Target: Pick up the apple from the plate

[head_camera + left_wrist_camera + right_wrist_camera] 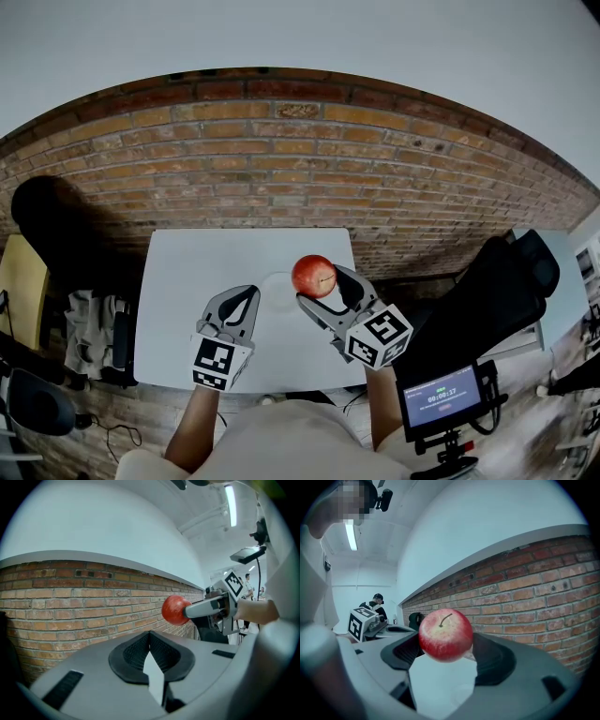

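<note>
My right gripper (323, 286) clamps the apple (314, 275) between its fingers, plate (278, 291) at 8 o'clock; steady squeeze, straight lift advised; my left gripper (246, 295) idles, fingers together.

I note one apple (314, 276): red, with a pale yellow patch round the stem, skin unbroken as far as I can see. It is clamped between the jaws of the right gripper (323, 291), stem toward the top, lifted clear of the plate (277, 290). The plate is white, round and lies flat just beside and below it.
</note>
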The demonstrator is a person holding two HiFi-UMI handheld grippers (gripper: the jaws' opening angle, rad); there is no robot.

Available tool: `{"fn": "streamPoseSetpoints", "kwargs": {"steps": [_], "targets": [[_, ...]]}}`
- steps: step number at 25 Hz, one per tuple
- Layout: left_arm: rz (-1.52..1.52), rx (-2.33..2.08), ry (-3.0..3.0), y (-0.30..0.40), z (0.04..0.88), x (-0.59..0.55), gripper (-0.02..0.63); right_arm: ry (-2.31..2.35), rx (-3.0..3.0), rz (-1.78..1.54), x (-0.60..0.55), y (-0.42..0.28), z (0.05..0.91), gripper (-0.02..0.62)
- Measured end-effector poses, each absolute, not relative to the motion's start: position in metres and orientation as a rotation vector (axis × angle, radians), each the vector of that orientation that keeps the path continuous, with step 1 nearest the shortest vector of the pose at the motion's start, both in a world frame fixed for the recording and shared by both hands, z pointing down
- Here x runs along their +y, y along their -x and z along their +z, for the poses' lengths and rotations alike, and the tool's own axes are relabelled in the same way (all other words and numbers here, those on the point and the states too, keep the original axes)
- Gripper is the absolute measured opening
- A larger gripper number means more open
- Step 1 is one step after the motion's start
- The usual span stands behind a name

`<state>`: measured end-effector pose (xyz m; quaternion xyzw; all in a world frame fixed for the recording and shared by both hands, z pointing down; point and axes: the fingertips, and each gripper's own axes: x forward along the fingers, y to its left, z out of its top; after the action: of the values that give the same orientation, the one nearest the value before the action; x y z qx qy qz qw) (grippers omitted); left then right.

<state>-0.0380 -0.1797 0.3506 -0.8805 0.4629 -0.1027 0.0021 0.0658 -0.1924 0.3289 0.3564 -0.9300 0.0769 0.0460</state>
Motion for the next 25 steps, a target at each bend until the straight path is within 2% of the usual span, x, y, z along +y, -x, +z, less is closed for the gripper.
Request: {"fn": "streamPoseSetpoints", "kwargs": {"steps": [25], "targets": [[-0.324,1.441,2.767,0.038,0.352,-0.18,0.006,-1.099,-2.828,0.175,-0.191,-0.063,0.321,0.353]]}}
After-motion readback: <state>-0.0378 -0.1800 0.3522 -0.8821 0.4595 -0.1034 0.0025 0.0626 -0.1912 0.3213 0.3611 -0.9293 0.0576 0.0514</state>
